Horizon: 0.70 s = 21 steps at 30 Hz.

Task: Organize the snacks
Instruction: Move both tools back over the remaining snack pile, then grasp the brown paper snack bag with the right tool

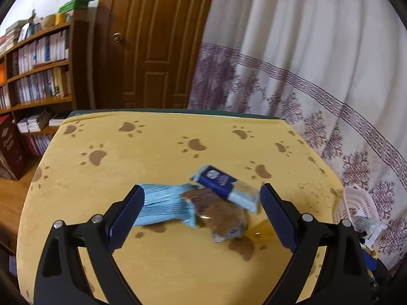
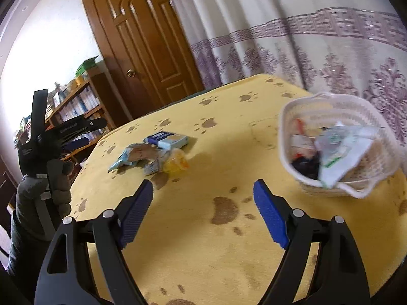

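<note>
So both my tongs are wide open and holding nothing right now. Left tongs (image 1: 201, 198) are hanging right over the snack pile, with the light blue pack (image 1: 165, 206) just inside the left pad, the brown cookie pack (image 1: 218, 213) in the middle, and the dark blue bar (image 1: 223, 185) lying across the top toward the right pad. There's also a little yellow jelly cup (image 2: 176, 164) tucked against the cookie pack, easier to spot from the right side. Right tongs (image 2: 203, 198) are hovering over bare tablecloth (image 2: 203, 254), between the pile and the white basket (image 2: 287, 157), which already has a bunch of wrappers in it and sits well apart from the pile.

What worries me: the packs overlap, so if I close the left tongs here I'll probably pinch two or three at once, and one slides out halfway to the basket. The wrappers look slick too. The jelly cup could get nudged and roll if I shove the cookie pack. And the basket looks light and already fairly full, so dropping stuff in carelessly might tip it or bounce something back out.
</note>
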Available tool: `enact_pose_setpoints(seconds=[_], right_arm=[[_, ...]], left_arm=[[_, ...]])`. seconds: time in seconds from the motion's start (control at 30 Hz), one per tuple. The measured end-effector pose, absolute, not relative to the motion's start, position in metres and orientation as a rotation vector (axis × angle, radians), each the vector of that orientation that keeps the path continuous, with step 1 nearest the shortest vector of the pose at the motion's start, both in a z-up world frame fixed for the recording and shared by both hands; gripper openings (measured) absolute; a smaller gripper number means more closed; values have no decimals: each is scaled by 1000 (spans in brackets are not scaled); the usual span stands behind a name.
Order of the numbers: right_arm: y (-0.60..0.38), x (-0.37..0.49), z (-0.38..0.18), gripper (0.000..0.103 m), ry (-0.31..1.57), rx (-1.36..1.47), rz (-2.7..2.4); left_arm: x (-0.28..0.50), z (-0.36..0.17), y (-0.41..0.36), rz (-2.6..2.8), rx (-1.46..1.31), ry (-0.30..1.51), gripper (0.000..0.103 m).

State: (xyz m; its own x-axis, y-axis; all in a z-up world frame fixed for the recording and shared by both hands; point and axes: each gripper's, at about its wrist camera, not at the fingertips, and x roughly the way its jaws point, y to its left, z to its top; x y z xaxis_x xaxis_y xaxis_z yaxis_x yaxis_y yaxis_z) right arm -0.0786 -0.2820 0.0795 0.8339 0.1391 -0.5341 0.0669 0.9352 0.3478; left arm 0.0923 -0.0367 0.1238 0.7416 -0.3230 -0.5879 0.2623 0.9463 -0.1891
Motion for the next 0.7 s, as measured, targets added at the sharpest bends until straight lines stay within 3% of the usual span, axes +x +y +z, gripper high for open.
enact_pose_setpoints(seconds=[0.7], right_arm=[[-198, 61, 80, 83, 733, 330, 300]], left_arm=[[103, 80, 52, -220, -194, 714, 92]])
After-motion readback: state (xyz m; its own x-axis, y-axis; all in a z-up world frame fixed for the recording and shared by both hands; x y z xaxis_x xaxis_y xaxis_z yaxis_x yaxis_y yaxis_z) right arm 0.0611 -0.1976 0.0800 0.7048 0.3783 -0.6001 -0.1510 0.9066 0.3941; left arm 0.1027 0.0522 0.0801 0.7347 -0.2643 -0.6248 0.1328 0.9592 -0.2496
